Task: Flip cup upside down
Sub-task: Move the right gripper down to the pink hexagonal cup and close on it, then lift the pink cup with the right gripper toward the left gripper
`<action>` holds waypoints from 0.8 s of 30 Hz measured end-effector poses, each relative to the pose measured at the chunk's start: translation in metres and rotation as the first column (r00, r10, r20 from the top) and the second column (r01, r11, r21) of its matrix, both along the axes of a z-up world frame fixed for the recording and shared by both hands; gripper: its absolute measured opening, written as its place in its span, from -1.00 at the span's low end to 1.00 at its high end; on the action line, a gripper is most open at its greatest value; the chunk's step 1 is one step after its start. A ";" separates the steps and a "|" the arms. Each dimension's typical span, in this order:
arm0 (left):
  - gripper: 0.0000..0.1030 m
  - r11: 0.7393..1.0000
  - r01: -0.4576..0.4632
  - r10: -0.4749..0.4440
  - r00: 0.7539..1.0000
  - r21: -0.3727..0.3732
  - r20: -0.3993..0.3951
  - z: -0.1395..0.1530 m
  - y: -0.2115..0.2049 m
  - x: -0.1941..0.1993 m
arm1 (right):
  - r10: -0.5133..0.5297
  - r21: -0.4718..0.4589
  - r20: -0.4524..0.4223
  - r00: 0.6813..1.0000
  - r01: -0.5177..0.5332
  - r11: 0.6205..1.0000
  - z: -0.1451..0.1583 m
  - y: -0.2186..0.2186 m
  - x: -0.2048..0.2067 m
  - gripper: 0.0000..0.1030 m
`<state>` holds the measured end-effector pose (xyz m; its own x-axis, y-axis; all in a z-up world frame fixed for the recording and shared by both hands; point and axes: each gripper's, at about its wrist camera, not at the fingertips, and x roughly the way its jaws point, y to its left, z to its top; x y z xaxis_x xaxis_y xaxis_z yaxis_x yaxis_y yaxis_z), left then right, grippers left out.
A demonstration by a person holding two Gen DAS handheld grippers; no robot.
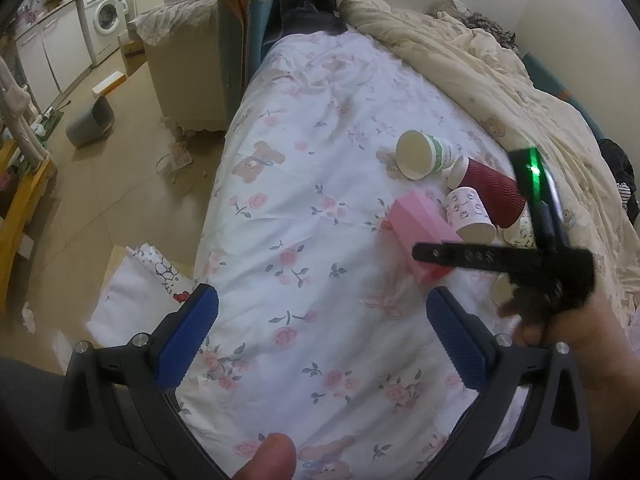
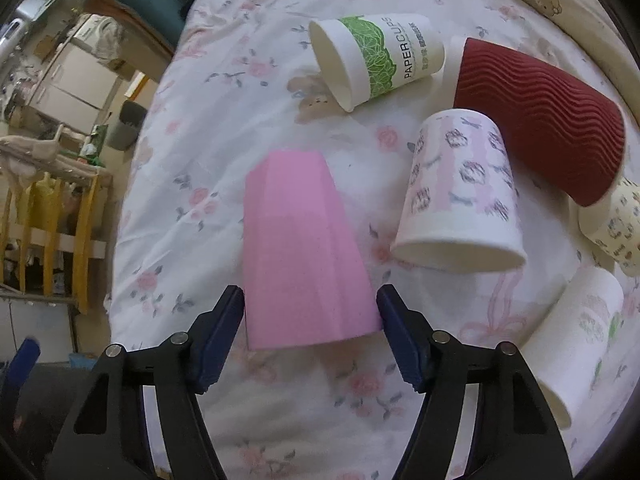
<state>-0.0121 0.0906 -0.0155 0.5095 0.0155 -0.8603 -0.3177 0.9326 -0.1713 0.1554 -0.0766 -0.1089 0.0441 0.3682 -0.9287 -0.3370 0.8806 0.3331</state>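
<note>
A pink faceted cup (image 2: pixel 304 248) lies on its side on the floral bed sheet (image 2: pixel 224 136), wide end toward my right gripper (image 2: pixel 311 326). The right jaws are open, and their blue pads (image 2: pixel 218 338) flank the cup's wide end on both sides. In the left wrist view the pink cup (image 1: pixel 420 232) lies mid-right, partly behind the right gripper's black body (image 1: pixel 520 260). My left gripper (image 1: pixel 322 334) is open and empty above the sheet, well short of the cups.
Other cups lie tipped nearby: a white-and-green paper cup (image 2: pixel 372 60), a dark red ribbed cup (image 2: pixel 540 120), a pink-patterned cup (image 2: pixel 460 192), and more at the right edge (image 2: pixel 576 340). A cream quilt (image 1: pixel 480 80) bounds the far side. The floor (image 1: pixel 120 160) lies left of the bed.
</note>
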 end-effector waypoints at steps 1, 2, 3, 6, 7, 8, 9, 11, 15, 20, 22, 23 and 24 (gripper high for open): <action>0.99 1.000 -0.001 0.001 1.000 -0.002 0.000 0.000 0.000 0.000 | 0.006 -0.002 0.009 1.000 -0.006 1.000 0.005 -0.005 -0.007 0.38; 0.99 1.000 -0.003 0.003 1.000 -0.003 0.002 0.000 0.000 0.000 | 0.010 -0.003 0.013 1.000 -0.010 1.000 0.007 -0.009 -0.012 0.38; 0.99 1.000 -0.003 0.003 1.000 -0.006 0.003 0.001 -0.001 0.001 | 0.015 -0.002 0.012 1.000 -0.015 1.000 0.010 -0.014 -0.019 0.38; 0.99 1.000 0.005 -0.005 1.000 -0.006 0.006 0.002 -0.005 0.000 | 0.018 0.004 0.008 1.000 -0.018 1.000 0.016 -0.031 -0.043 0.38; 0.99 1.000 0.010 -0.010 1.000 -0.001 0.007 0.003 -0.008 0.000 | 0.010 0.002 0.010 1.000 -0.010 1.000 0.018 -0.037 -0.051 0.38; 0.99 1.000 0.014 -0.014 1.000 0.006 0.007 0.003 -0.010 0.000 | -0.002 0.005 0.002 1.000 0.002 1.000 0.018 -0.044 -0.060 0.37; 0.99 1.000 0.017 -0.017 1.000 0.012 0.007 0.004 -0.012 0.001 | -0.016 0.008 -0.005 1.000 0.016 1.000 0.017 -0.049 -0.067 0.37; 0.99 1.000 0.020 -0.020 1.000 0.013 0.008 0.004 -0.014 0.001 | -0.036 0.006 -0.009 0.999 0.036 0.999 0.014 -0.057 -0.085 0.37; 0.99 1.000 0.024 -0.024 1.000 0.021 0.001 0.003 -0.018 0.003 | -0.075 0.005 -0.031 0.997 0.076 0.997 0.006 -0.065 -0.116 0.37; 0.99 0.999 0.035 -0.034 0.999 0.014 -0.010 0.001 -0.027 0.004 | -0.073 -0.013 -0.020 0.997 0.073 0.997 -0.002 -0.058 -0.135 0.37; 0.99 0.999 0.038 -0.038 0.999 0.005 -0.011 0.001 -0.031 0.005 | -0.066 -0.027 -0.008 0.998 0.065 0.998 -0.003 -0.054 -0.136 0.37; 0.99 0.999 0.043 -0.043 0.999 0.000 -0.009 0.002 -0.033 0.005 | -0.062 -0.031 -0.010 0.998 0.062 0.998 -0.005 -0.053 -0.136 0.38; 0.99 0.999 0.050 -0.050 0.999 0.001 -0.005 0.003 -0.036 0.005 | -0.058 -0.032 -0.017 0.998 0.057 0.998 -0.008 -0.051 -0.136 0.38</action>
<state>-0.0072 0.0551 -0.0126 0.5051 -0.0092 -0.8630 -0.2717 0.9474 -0.1692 0.0190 -0.1276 -0.1165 0.0474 0.3362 -0.9406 -0.2795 0.9085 0.3106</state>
